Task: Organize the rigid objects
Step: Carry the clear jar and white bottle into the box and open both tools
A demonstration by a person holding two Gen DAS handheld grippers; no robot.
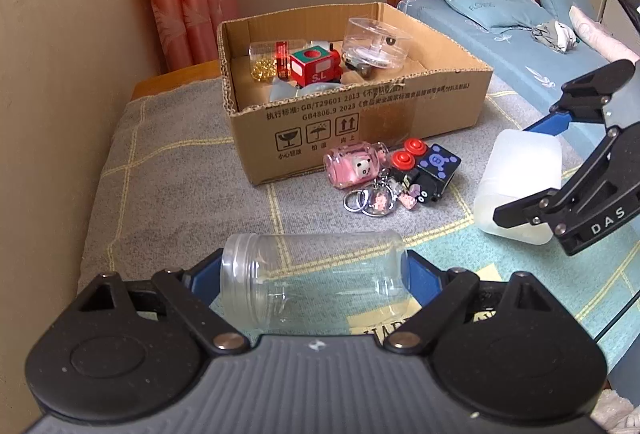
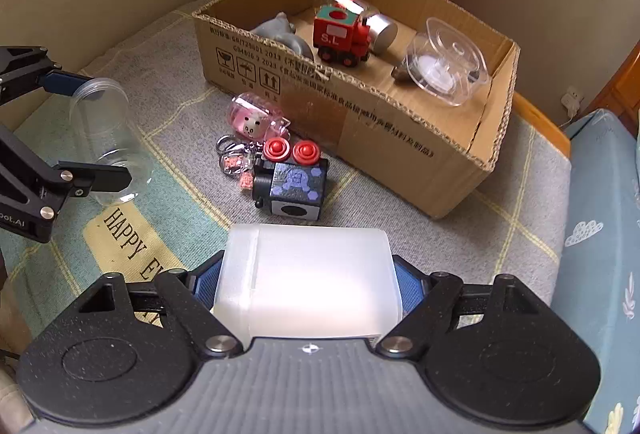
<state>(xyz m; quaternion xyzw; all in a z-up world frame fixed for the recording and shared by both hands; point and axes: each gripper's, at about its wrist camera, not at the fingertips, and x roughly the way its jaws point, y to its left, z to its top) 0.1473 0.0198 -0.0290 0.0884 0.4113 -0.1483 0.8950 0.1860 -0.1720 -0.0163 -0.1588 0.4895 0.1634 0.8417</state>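
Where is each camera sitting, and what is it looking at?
Left wrist: sits on the left gripper, looking forward and down over the clear jar it grips; the right gripper shows at the right edge.
Right wrist: sits on the right gripper, looking down over the white container it grips; the left gripper shows at the left edge.
Shared: both see the cardboard box, red toy train, pink panda bottle and grey blanket.

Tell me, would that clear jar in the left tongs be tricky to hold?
Probably a little. The jar looks like smooth clear plastic, so it may slip between the left tongs. It is empty and lidless, so likely light. It is round, so it would probably roll if laid on the blanket.
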